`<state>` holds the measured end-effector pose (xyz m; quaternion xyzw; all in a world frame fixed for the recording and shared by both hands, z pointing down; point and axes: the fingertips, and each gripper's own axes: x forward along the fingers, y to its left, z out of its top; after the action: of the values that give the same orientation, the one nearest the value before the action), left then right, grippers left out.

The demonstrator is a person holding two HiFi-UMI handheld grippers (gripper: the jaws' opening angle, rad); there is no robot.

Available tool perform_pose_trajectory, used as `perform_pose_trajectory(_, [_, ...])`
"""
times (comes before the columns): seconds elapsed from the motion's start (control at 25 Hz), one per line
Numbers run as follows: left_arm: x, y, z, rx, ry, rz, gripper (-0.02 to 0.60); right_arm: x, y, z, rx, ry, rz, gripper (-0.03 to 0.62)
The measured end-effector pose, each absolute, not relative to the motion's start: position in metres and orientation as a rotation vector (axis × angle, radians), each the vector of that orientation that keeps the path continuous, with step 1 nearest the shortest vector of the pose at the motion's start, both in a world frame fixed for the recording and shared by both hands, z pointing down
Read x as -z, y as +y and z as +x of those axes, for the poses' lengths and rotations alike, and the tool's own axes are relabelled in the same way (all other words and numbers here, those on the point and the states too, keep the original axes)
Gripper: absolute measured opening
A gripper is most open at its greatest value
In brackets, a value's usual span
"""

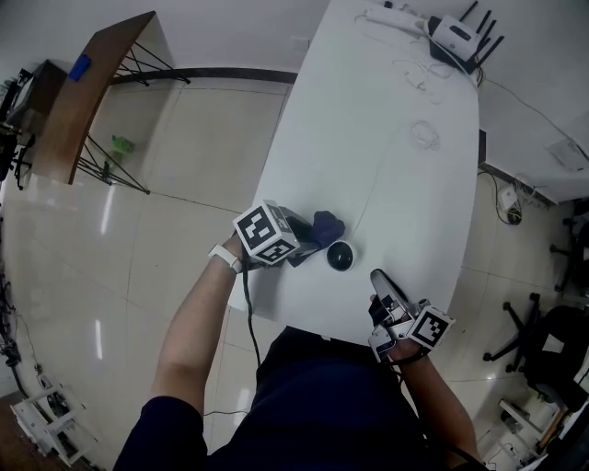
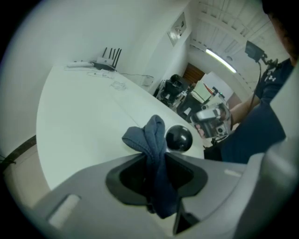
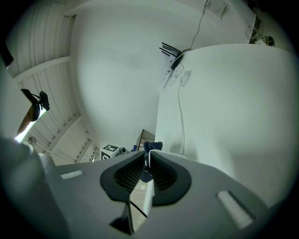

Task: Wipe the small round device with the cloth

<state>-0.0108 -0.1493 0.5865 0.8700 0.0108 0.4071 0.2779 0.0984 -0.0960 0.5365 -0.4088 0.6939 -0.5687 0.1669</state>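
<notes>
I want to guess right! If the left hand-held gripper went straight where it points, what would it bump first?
Probably the small round device, just past the cloth pinched in the left hand-held gripper; depth is unclear, so maybe the table first.

White table (image 1: 405, 202) w/ small round black device (image 1: 340, 257) near front edge; router (image 1: 456, 39), power strip (image 1: 391, 16) & white cables (image 1: 423, 135) at far end.
</notes>
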Motion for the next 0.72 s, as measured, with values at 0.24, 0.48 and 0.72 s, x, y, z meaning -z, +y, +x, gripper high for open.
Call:
perform_pose_trajectory(0.24, [-0.624,-0.138,-0.02,-1.192,-0.033,2.275,0.12,-0.535,-0.101,0.096,1.61,1.986,-1.161,0.044])
perform_pose_trajectory(0.48, [-0.645,-0.136,-0.022,-1.226,-0.208,2.239,0.121,-0.529,-0.096,0.103,1.59,2.0,-1.174,0.044])
perform_pose_trajectory(0.72, [-0.596,-0.152,-0.023,-0.979,-0.431,2.312,0.121,-0.524,-0.091,0.112,1.55,1.985,-1.187,0.044])
